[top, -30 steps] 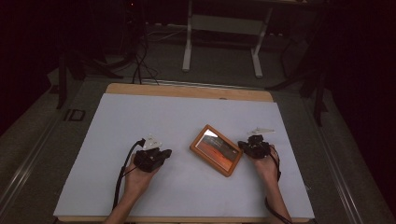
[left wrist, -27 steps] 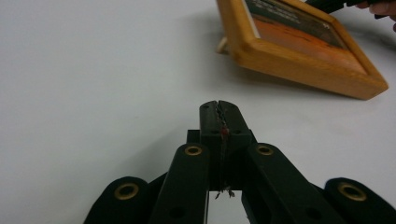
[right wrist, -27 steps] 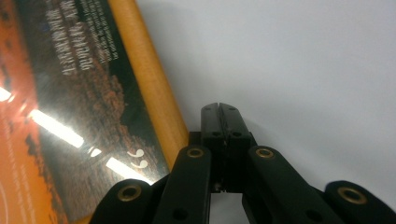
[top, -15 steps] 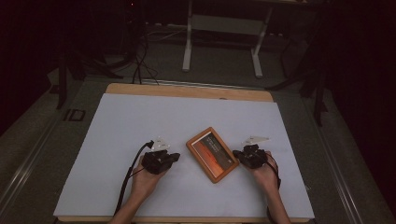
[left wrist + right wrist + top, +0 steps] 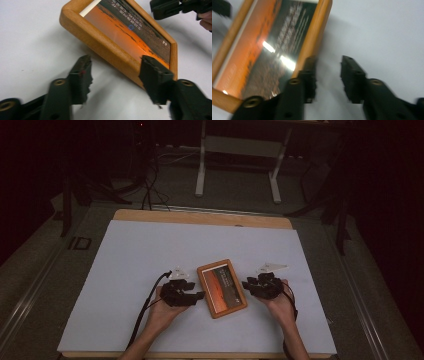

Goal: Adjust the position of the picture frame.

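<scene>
- High view: a wooden picture frame [image 5: 221,288] lies flat on the white table cover [image 5: 150,250], near the edge closest to the person and a little right of the middle. It holds an orange and dark print and sits slightly turned, its long sides running away from the person.
- High view: the left gripper [image 5: 196,296] rests just beside the frame's left long side, with the left hand [image 5: 162,310] behind it and a black cable [image 5: 145,307] trailing back toward the table edge. The right gripper [image 5: 247,285] sits just beside the frame's right long side, held by the right hand [image 5: 279,302]. The frame lies between the two grippers.
- Left gripper view: the jaws stand well apart and have just been opening. The frame's wooden edge [image 5: 105,47] lies ahead of them; the right-hand jaw overlaps the frame's near corner, while the left-hand jaw is over bare cover. Nothing is clamped. The other gripper [image 5: 175,7] shows at the top right, beyond the frame.
- Right gripper view: blurred. The jaws are apart and have just been opening, with only white cover between them. The left-hand jaw sits against or just beside the frame's wooden side [image 5: 312,42]; whether it touches I cannot tell. Light glares off the frame's glass.
</scene>
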Available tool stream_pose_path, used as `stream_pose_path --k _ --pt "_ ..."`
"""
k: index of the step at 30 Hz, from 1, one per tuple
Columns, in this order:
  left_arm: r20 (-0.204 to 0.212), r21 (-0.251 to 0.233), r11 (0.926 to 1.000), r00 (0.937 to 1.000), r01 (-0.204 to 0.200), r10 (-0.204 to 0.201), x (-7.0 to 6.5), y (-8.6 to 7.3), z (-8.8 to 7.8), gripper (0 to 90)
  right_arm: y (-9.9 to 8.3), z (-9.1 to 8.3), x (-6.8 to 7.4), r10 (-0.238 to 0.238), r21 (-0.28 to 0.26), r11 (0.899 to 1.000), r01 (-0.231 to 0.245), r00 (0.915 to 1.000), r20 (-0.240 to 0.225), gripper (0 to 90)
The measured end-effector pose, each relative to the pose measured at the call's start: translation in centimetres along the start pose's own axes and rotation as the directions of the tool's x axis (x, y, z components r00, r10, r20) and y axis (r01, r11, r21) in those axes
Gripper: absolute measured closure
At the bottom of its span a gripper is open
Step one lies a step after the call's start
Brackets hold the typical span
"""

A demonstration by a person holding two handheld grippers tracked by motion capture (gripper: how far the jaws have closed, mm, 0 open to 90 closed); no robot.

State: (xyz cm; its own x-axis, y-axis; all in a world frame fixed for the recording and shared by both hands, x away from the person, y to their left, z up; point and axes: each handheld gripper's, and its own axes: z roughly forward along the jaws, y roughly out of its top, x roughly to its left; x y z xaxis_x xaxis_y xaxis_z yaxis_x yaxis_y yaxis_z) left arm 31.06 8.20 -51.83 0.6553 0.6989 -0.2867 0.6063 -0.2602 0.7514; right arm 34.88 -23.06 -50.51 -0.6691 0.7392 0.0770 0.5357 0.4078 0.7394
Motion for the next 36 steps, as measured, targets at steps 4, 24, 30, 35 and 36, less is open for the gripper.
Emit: stream_pose_path --k 4,24,30,35,36 --pt "0.016 0.026 0.9993 0.9995 0.027 -0.028 0.0 0.1 0.9 31.2 0.6 -0.1 0.0 0.05 -0.021 0.998 -0.051 0.9972 -0.055 46.6" --pt "0.113 0.082 0.9941 0.9904 0.071 -0.08 0.1 0.2 3.9 24.3 1.0 4.5 0.8 0.154 0.085 0.987 -0.136 0.9518 -0.265 21.3" --pt "0.123 0.099 0.993 0.9895 0.065 -0.077 0.0 0.5 4.2 27.9 0.8 5.2 0.8 0.169 0.12 0.983 -0.137 0.9335 -0.316 19.8" --pt "0.143 0.105 0.9883 0.9819 0.11 -0.125 0.4 0.5 4.0 33.7 0.6 4.9 0.4 0.189 0.121 0.98 -0.158 0.9266 -0.325 25.2" --pt "0.143 0.104 0.9869 0.98 0.124 -0.138 0.5 0.5 4.0 35.1 0.5 4.9 0.3 0.195 0.121 0.979 -0.164 0.9241 -0.328 26.0"
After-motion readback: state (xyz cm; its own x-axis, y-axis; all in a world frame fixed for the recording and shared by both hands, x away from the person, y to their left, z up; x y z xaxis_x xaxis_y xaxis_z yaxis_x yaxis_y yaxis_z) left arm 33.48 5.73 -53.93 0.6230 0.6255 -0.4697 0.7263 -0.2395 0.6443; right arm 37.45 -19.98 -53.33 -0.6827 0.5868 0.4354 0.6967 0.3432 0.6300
